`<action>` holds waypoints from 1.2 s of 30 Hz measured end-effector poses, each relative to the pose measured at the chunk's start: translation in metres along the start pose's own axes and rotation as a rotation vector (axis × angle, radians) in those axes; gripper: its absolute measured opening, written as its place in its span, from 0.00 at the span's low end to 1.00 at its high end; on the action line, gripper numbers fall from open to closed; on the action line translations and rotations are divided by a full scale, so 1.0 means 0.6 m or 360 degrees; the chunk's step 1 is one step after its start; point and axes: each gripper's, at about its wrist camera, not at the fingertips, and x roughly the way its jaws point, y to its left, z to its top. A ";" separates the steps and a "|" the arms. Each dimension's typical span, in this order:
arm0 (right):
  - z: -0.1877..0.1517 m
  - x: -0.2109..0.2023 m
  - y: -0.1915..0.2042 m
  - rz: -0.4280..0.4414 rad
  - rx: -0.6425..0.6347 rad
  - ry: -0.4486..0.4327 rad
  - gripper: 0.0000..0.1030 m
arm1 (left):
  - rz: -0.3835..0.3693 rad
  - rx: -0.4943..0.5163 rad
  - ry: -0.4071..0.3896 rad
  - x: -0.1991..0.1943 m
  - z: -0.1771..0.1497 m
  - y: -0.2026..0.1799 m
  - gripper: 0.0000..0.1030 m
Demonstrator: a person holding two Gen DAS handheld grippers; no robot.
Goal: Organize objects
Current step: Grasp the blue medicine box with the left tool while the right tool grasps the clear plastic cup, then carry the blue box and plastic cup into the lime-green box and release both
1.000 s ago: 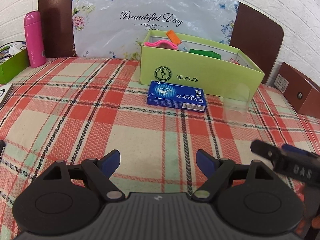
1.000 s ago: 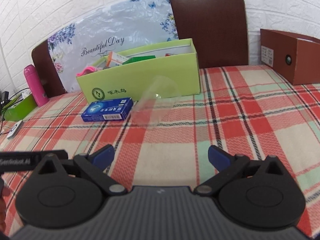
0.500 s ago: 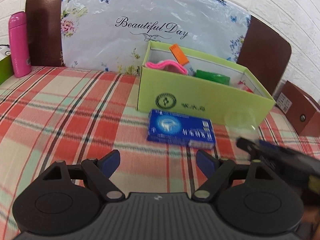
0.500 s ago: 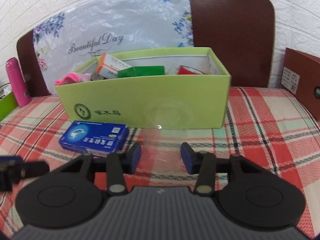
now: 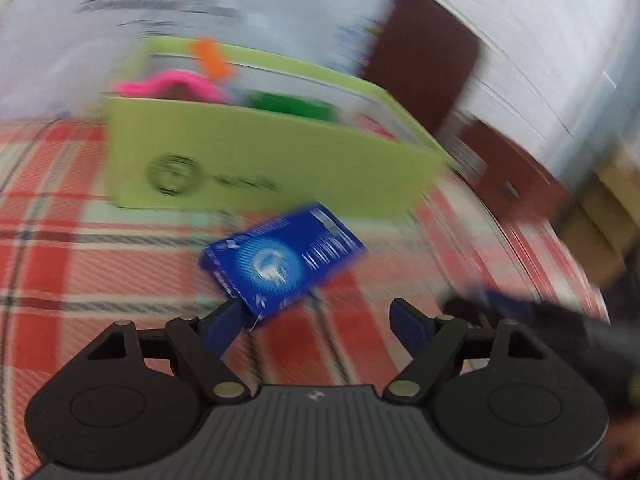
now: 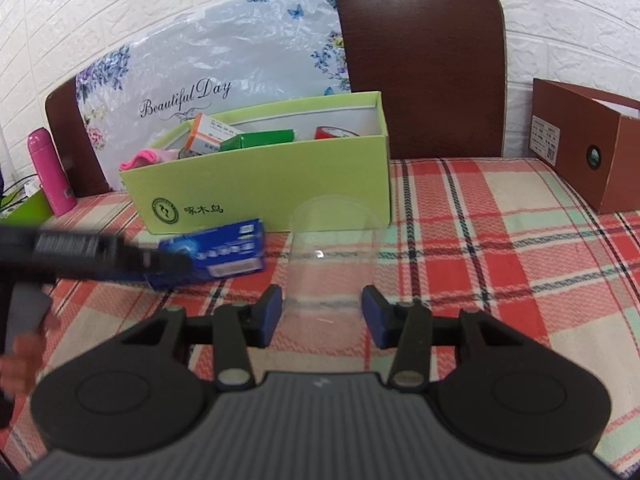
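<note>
Broadly, a checked cloth covers the tabletop (image 6: 480, 240), and on it at the back stands a green box (image 6: 272, 188) crowded with small packets and a pink item. Just in front of it lies a blue carton (image 5: 284, 260), skewed, one corner touching the left hand-held gripper (image 5: 316, 320), whose jaws are spread wide and hold nothing. Beside the carton stands a clear plastic cup (image 6: 332, 256). The right hand-held gripper (image 6: 322, 314) has just closed inward, its pads pinching the cup's base on both sides.
</note>
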 end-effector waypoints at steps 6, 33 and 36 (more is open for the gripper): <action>-0.010 -0.015 -0.028 -0.0032 0.0041 0.0014 0.44 | 0.0196 0.0235 -0.0189 -0.010 0.033 -0.045 0.82; -0.008 0.008 0.011 0.0012 -0.0075 0.0111 0.63 | 0.0606 -0.0152 -0.0039 -0.007 -0.063 -0.064 0.73; -0.008 0.021 0.013 0.0017 -0.0082 0.0148 0.62 | 0.0632 -0.0115 -0.0005 0.003 -0.069 -0.062 0.73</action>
